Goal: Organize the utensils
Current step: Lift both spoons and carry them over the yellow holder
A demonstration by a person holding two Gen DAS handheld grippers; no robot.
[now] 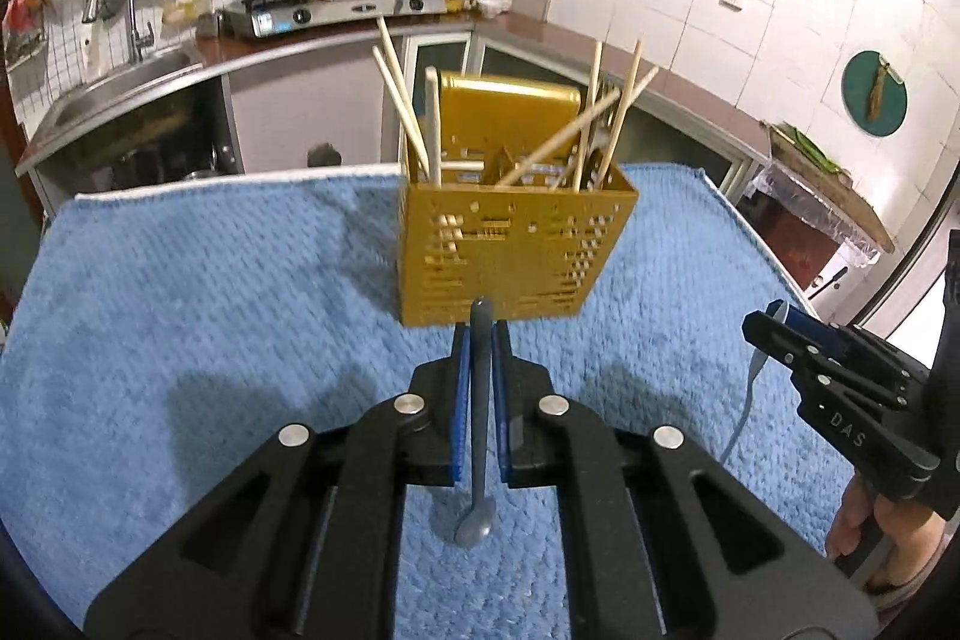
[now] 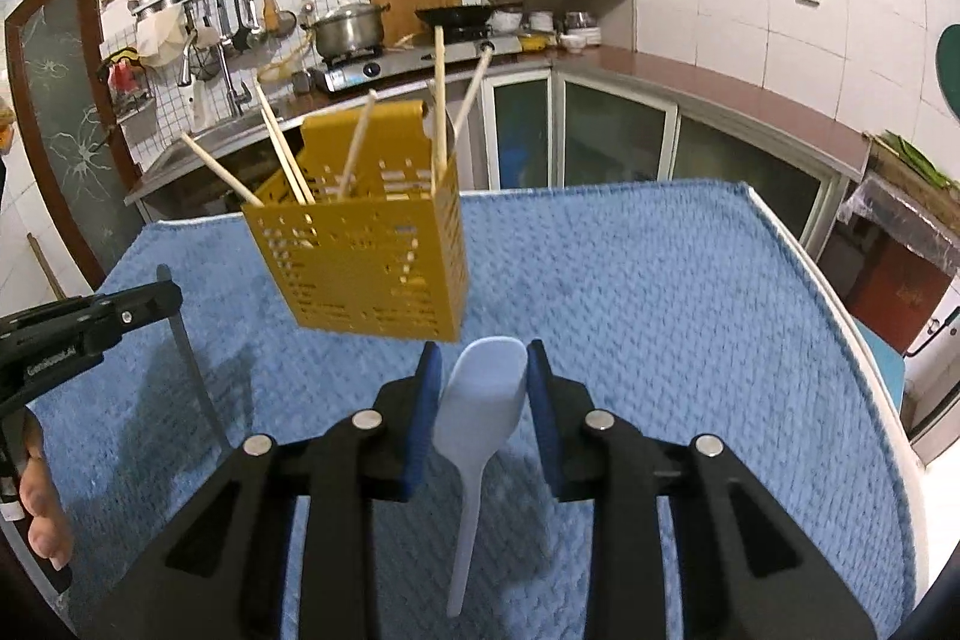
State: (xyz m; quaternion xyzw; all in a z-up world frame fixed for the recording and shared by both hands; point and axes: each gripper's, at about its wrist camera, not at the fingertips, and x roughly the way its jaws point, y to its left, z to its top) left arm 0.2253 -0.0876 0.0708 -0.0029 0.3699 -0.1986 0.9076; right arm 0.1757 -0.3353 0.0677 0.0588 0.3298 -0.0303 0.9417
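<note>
Several chopsticks [image 1: 624,112] already stand in the yellow holder [image 1: 510,250] on the blue mat [image 1: 210,310]. Your left gripper [image 1: 478,346] clamps a grey spoon [image 1: 480,430], your right gripper [image 2: 485,370] pinches a white spoon [image 2: 480,412]; both spoons remain outside.

Left gripper [image 1: 478,340] at lower centre of its own view, jaws nearly together, pads clamped on a thin dark spoon handle [image 1: 480,400]. Right gripper [image 2: 483,370] lower centre of its view, jaws partly apart, pads pressing the bowl of a pale blue spoon [image 2: 483,400]. Bare fingers [image 2: 45,514] at lower left edge.
</note>
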